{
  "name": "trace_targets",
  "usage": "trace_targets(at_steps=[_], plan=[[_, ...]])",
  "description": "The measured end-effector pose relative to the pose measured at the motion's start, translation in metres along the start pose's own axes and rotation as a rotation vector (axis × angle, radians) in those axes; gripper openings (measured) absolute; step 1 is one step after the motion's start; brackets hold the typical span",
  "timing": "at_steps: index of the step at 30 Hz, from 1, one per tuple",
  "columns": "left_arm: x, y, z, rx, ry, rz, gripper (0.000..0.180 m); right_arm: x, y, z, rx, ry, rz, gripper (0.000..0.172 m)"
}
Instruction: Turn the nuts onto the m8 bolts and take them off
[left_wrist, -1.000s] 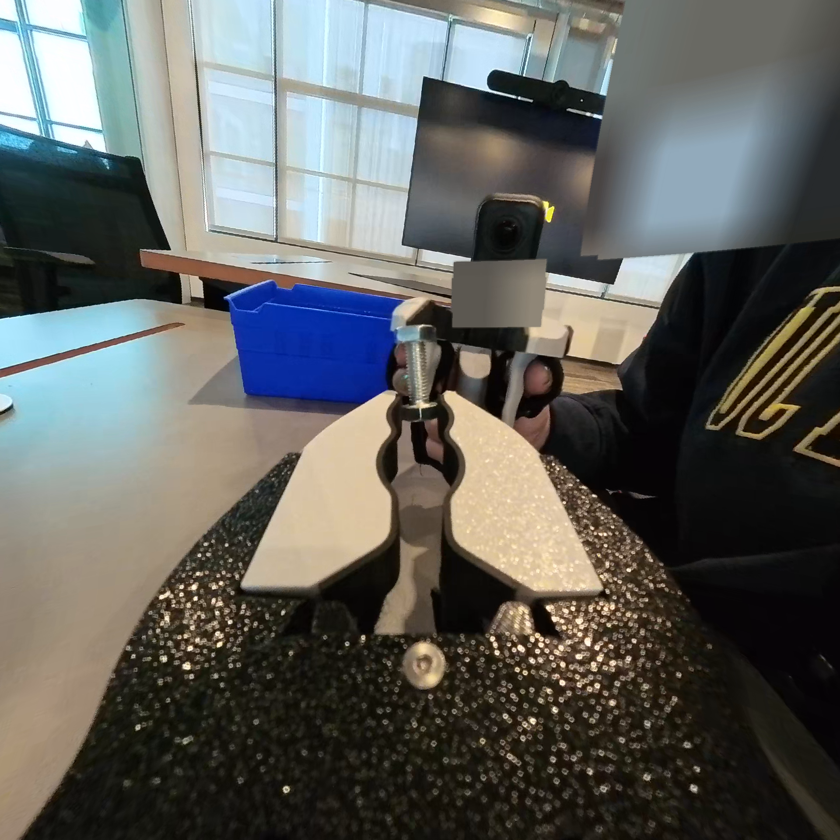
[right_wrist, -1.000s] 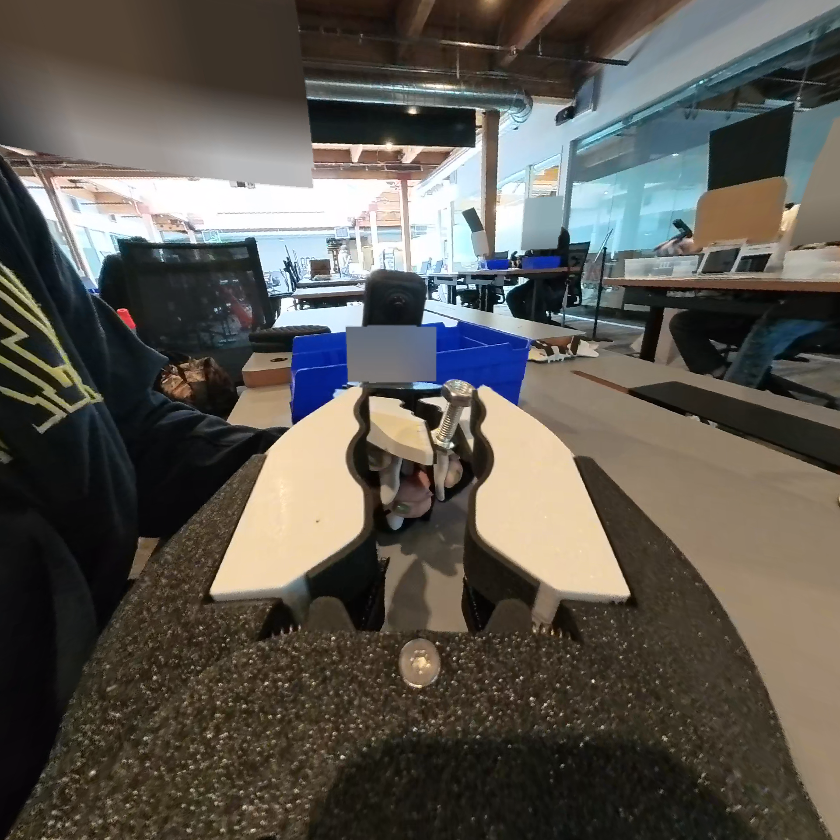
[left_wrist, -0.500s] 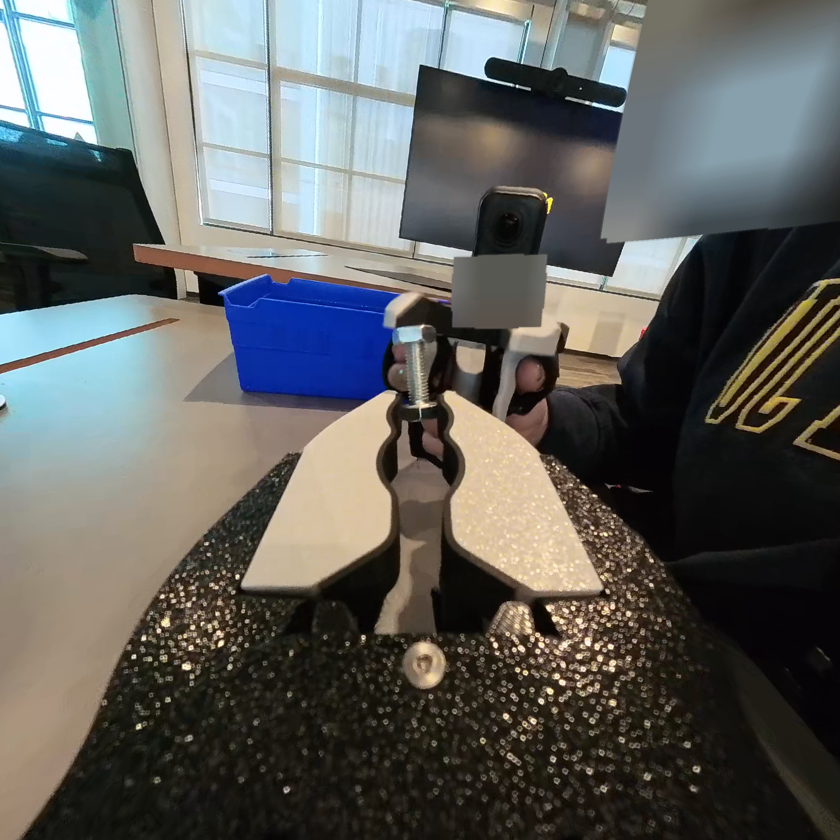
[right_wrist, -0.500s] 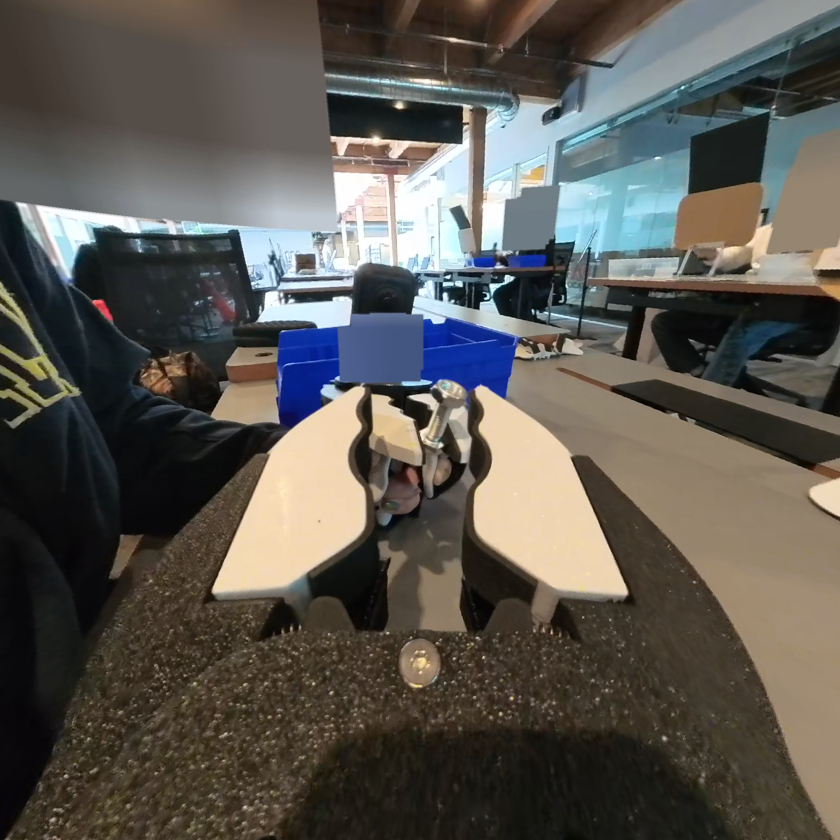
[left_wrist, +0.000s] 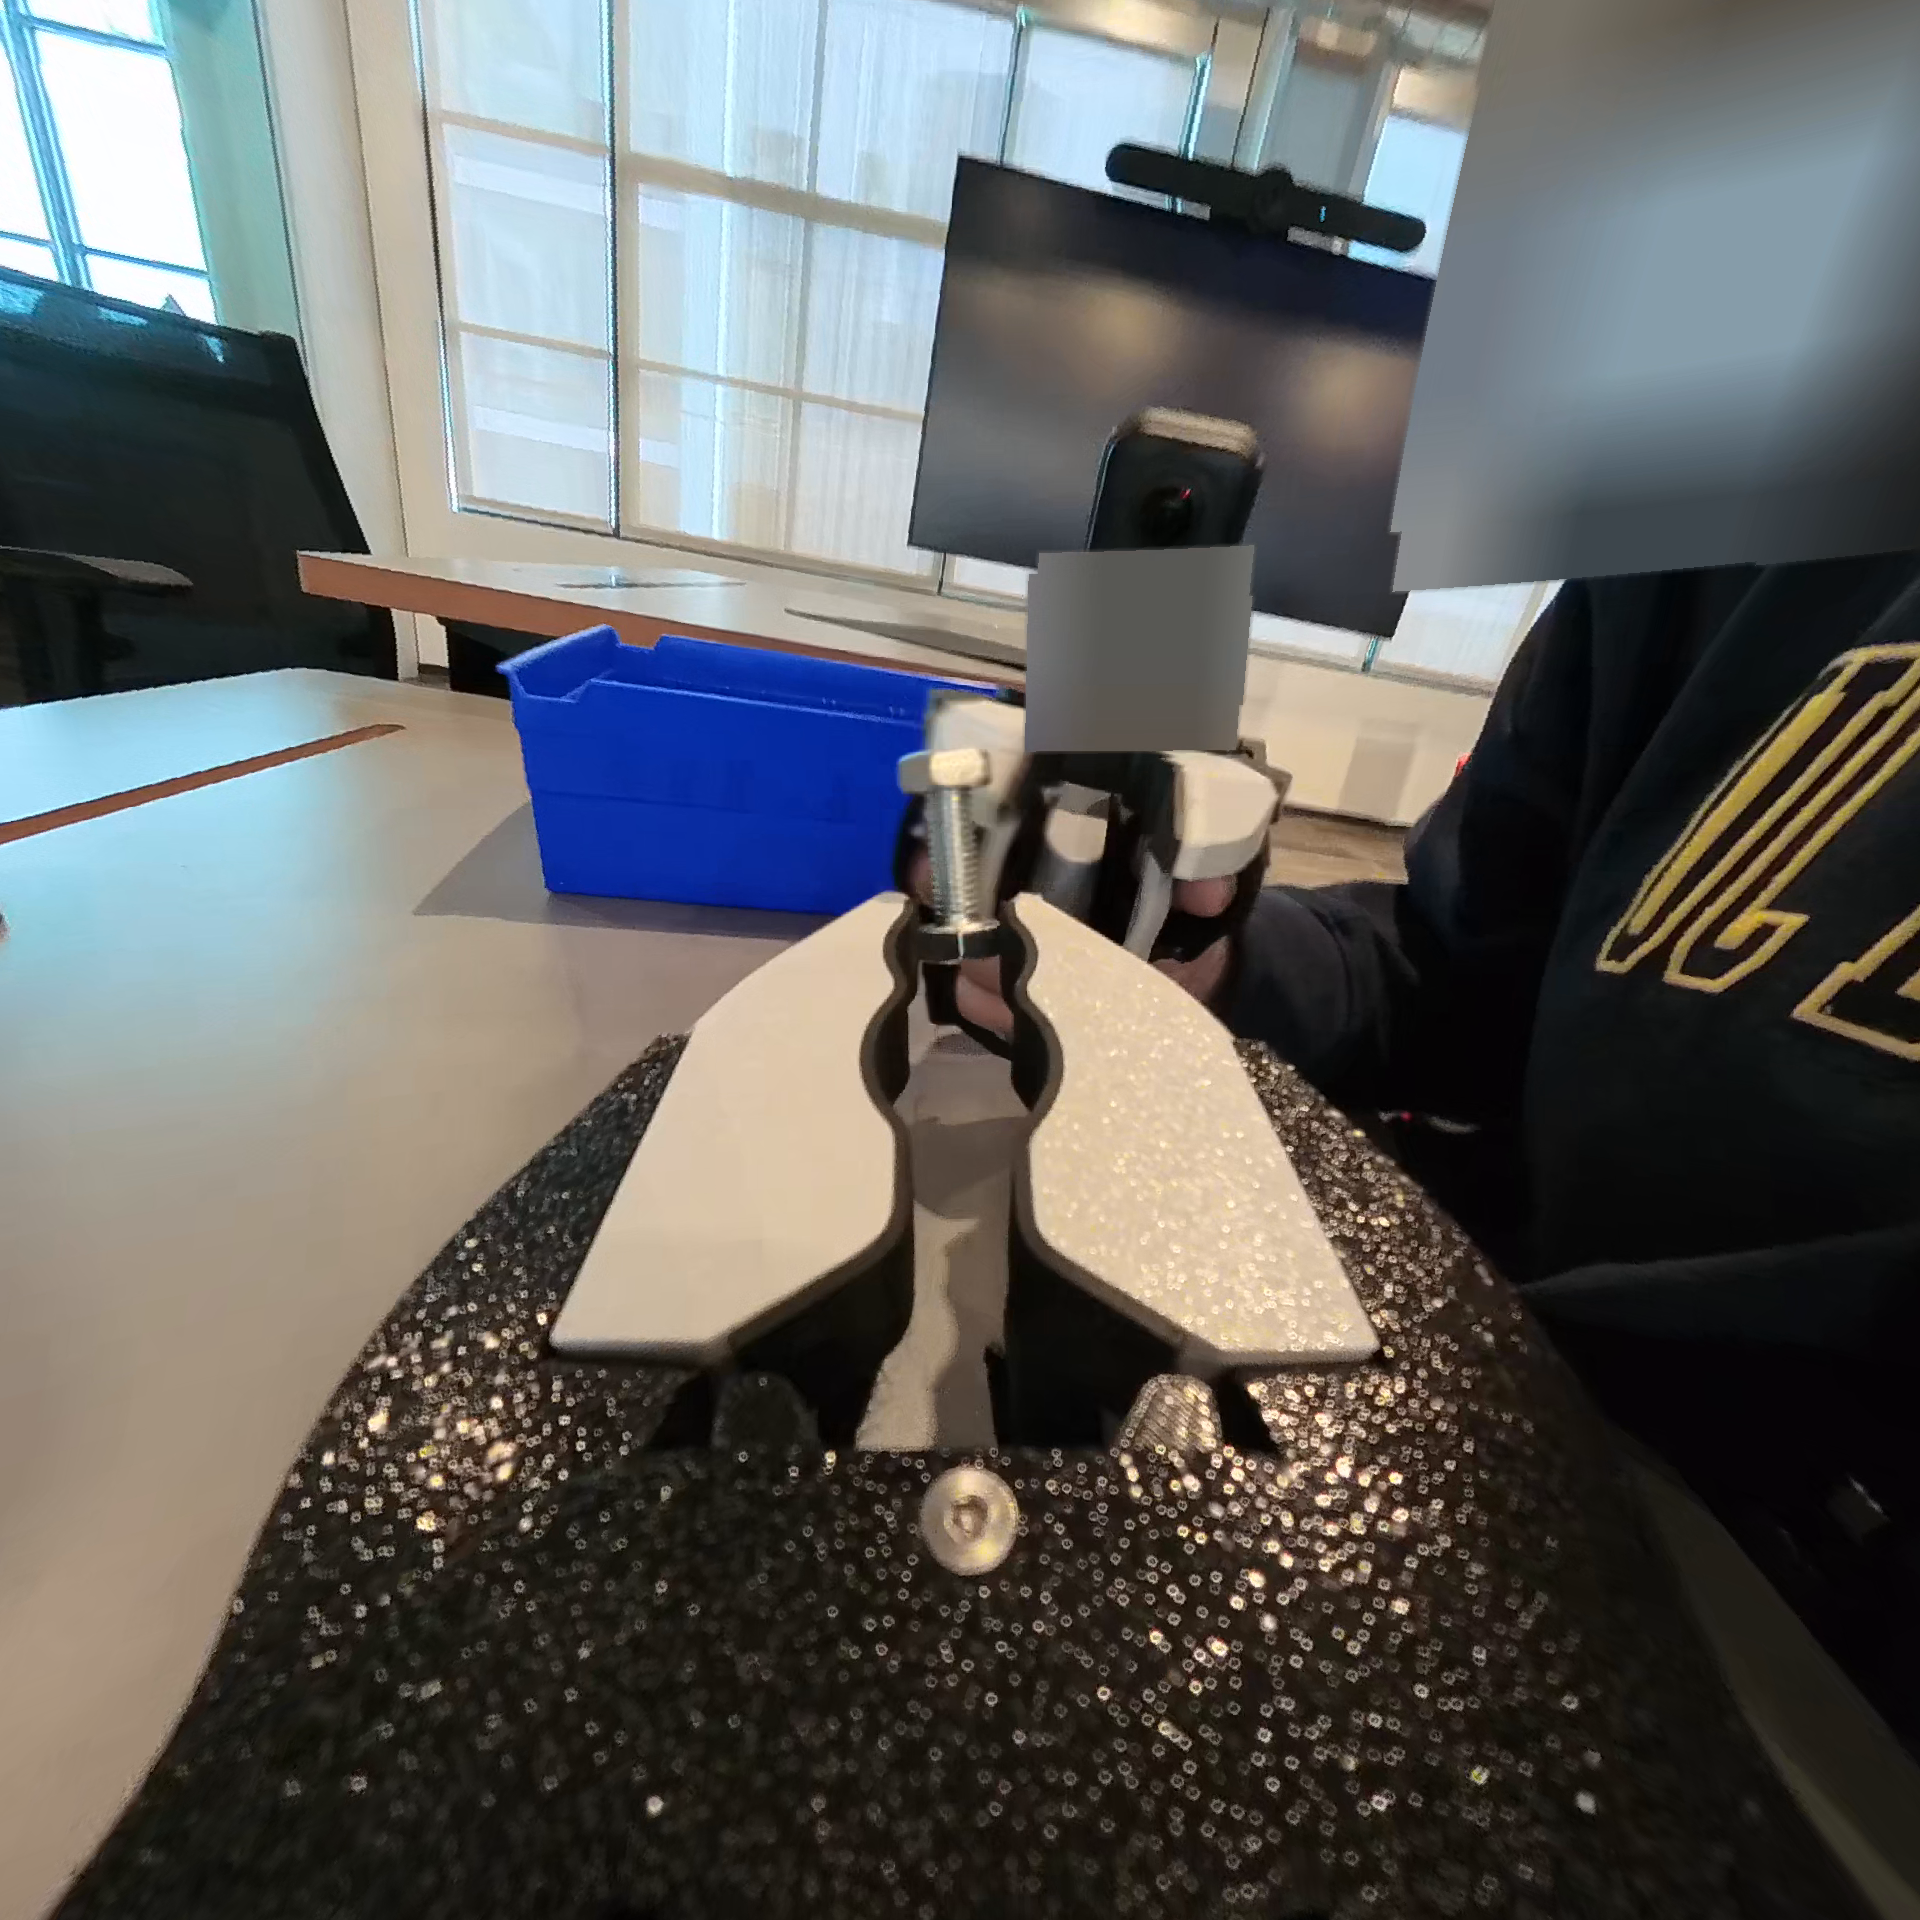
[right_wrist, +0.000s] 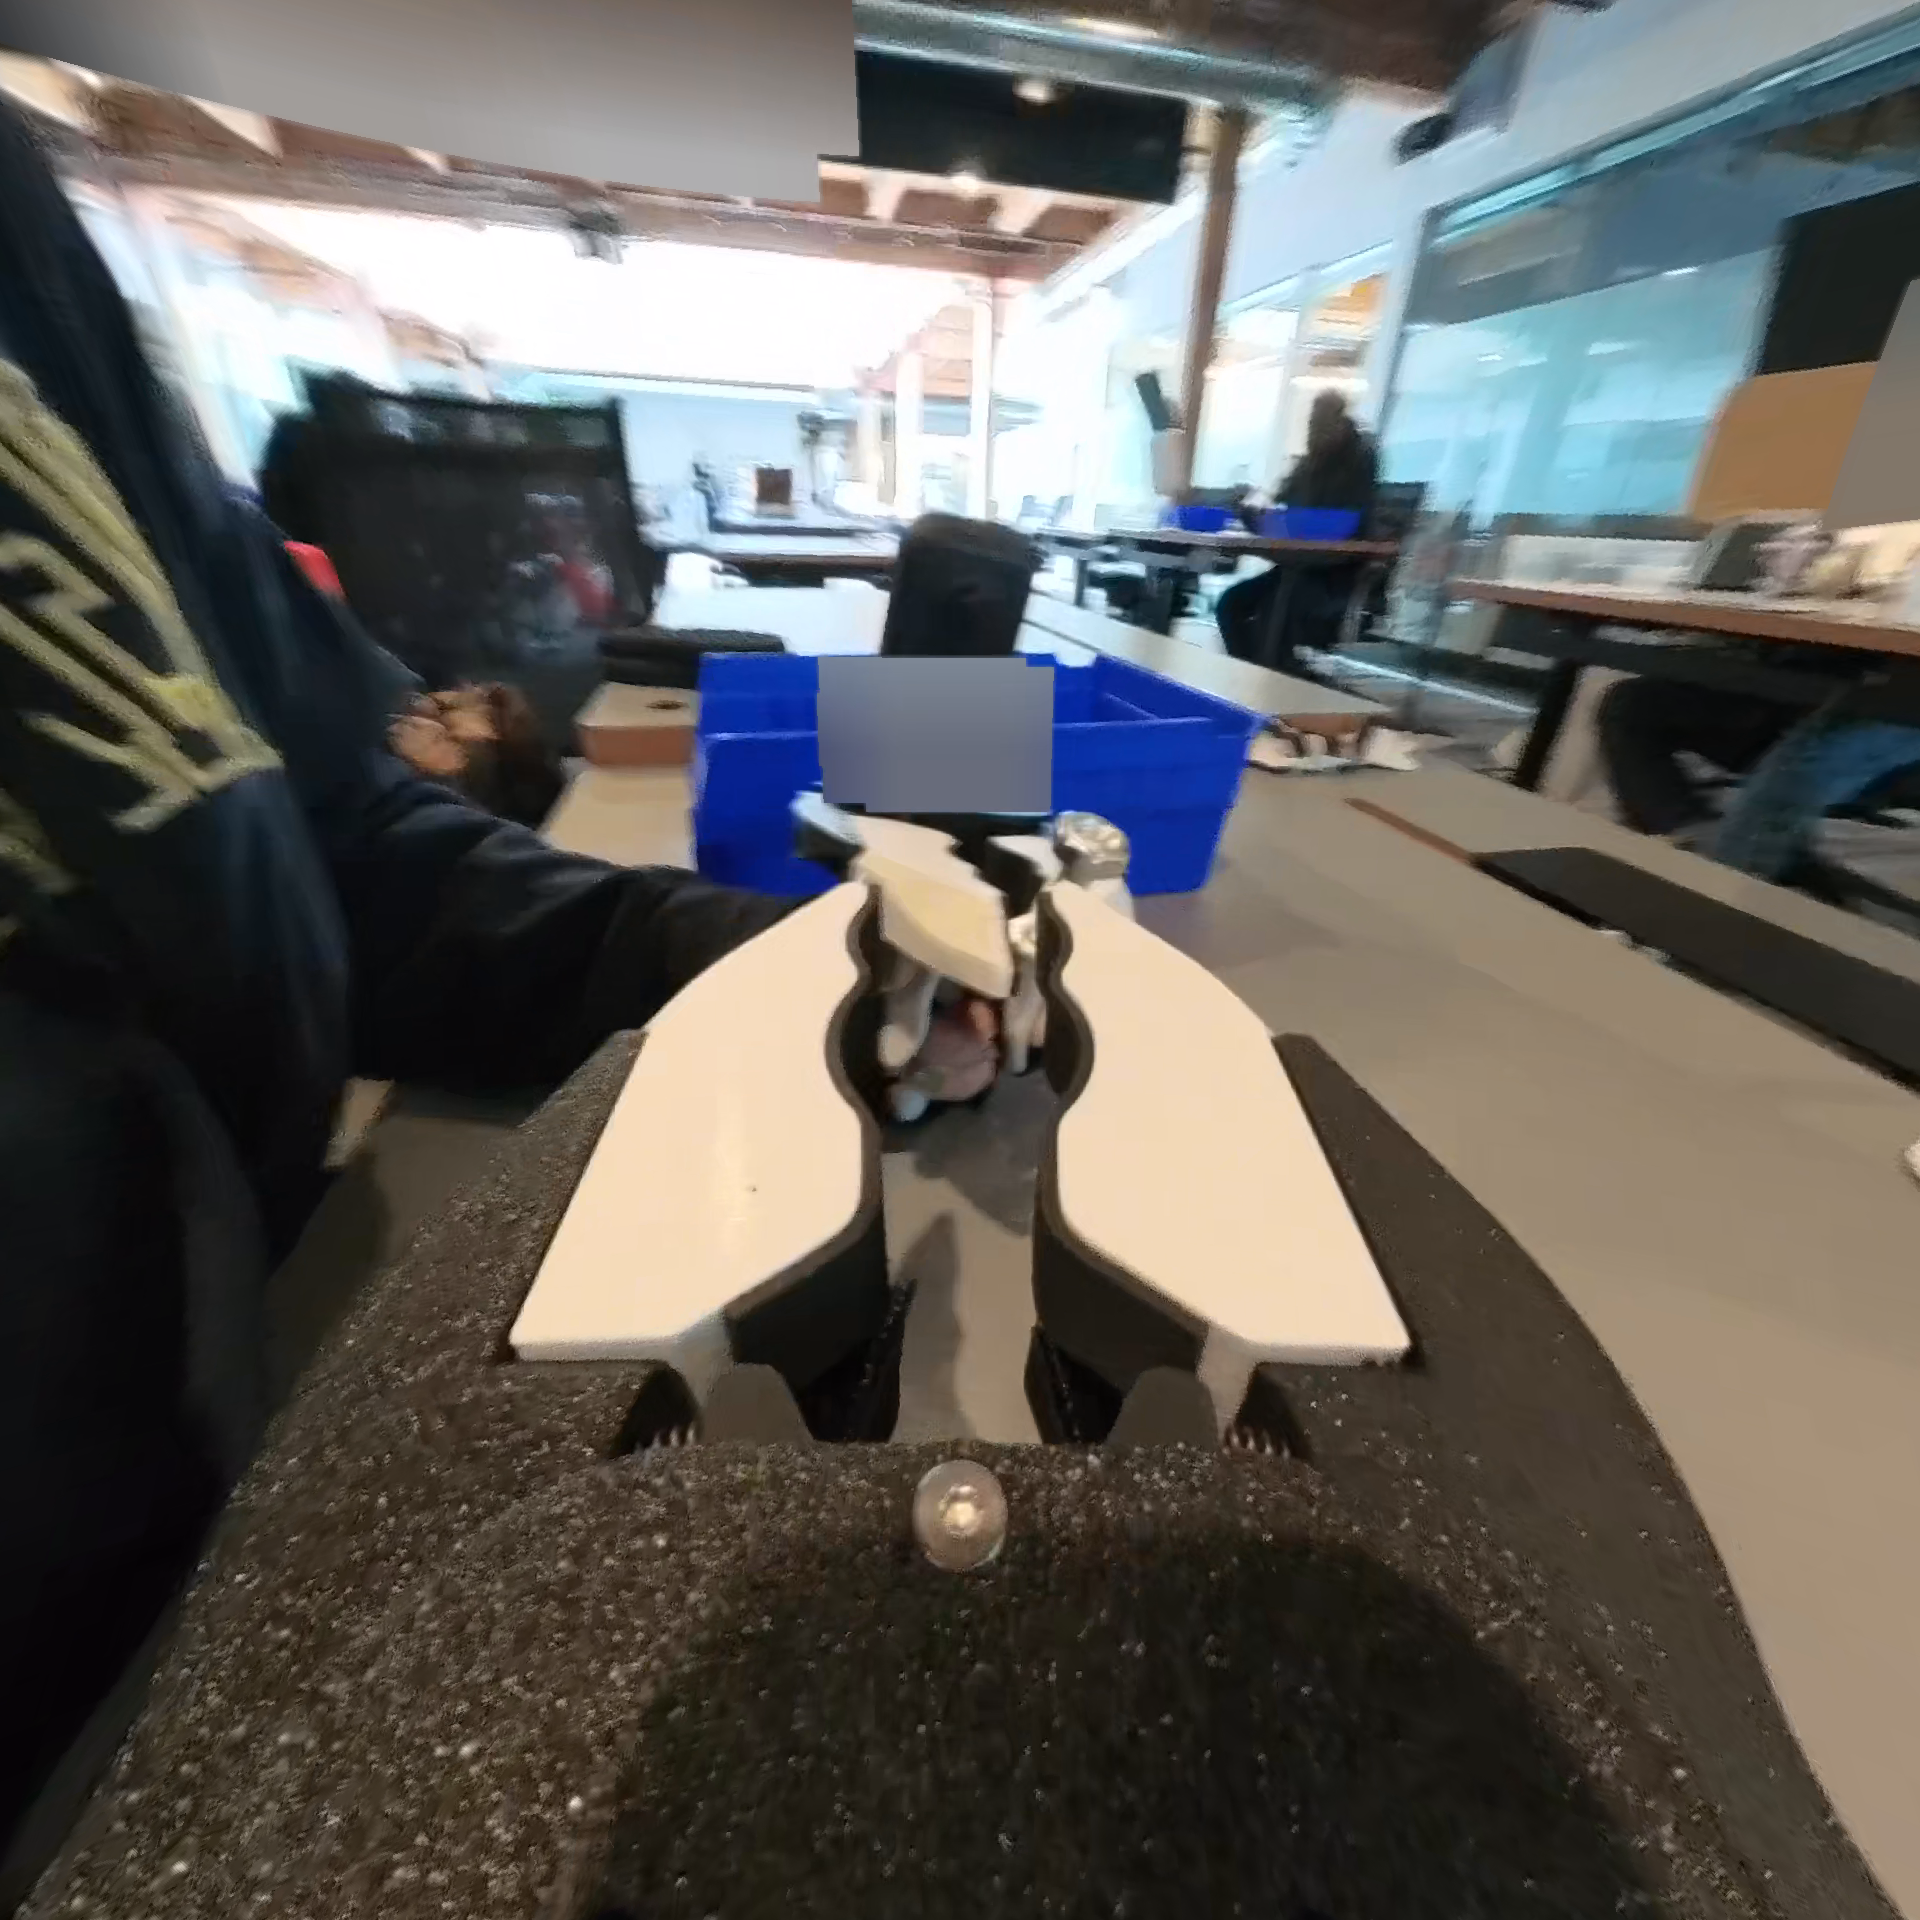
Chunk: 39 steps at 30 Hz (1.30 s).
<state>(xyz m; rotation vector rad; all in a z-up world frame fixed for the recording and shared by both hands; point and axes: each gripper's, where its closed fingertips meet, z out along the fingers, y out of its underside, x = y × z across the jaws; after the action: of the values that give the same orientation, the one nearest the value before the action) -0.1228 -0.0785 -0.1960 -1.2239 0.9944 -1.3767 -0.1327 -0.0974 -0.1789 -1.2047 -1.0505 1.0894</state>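
Nut (left_wrist: 958, 943): dark hex, on lower end of bolt (left_wrist: 952, 844), pinched between left gripper (left_wrist: 958, 951) tips, held in the air above the table (left_wrist: 208, 1039). Bolt: silver, upright, head up. Right gripper (right_wrist: 956, 914): narrow gap, tips beside bolt shank; grip can't tell, blurred. Blue bin (left_wrist: 707, 790): behind, mid table, nr far edge.

white claw fingers (left_wrist: 1164, 1132) on black speckled foam body, dark navy sleeve (right_wrist: 499, 935).
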Motion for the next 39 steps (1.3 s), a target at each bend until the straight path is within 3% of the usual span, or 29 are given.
trace_targets(at_steps=[6,8,10,12,16,20,23,27,32,36,39], plan=[[0.003,0.004,0.003,-0.028,0.018,0.005,0.014,0.008,-0.009,0.005,0.076,0.064,0.032,0.054],[0.004,0.006,0.004,-0.043,0.021,0.012,0.014,0.004,-0.005,0.011,0.055,0.046,0.022,0.055],[0.004,0.004,0.003,-0.034,0.023,0.009,0.014,0.002,0.0,0.008,0.014,0.028,0.01,0.052],[0.002,0.001,0.001,-0.011,0.018,-0.003,0.014,0.001,-0.005,-0.006,0.05,-0.03,0.025,0.027],[0.005,0.003,0.002,-0.026,0.046,-0.008,0.014,0.011,-0.007,-0.008,0.083,0.048,0.05,0.05],[0.014,0.012,0.008,-0.089,0.09,0.01,0.014,0.005,-0.006,0.014,0.063,-0.007,0.067,0.064],[0.015,0.012,0.008,-0.092,0.095,0.011,0.014,-0.007,0.002,0.019,0.013,-0.082,0.044,0.054],[0.012,0.005,0.003,-0.036,0.091,-0.015,0.013,-0.001,0.001,-0.012,0.029,-0.104,0.07,0.033],[0.014,0.009,0.005,-0.066,0.106,-0.012,0.014,0.005,-0.005,0.004,0.077,-0.039,0.069,0.06],[0.016,0.012,0.007,-0.09,0.109,0.0,0.013,-0.011,-0.001,0.023,0.046,-0.114,0.07,0.061],[0.016,0.007,0.005,-0.056,0.112,-0.004,0.013,-0.009,0.005,0.005,0.001,-0.126,0.061,0.05]])
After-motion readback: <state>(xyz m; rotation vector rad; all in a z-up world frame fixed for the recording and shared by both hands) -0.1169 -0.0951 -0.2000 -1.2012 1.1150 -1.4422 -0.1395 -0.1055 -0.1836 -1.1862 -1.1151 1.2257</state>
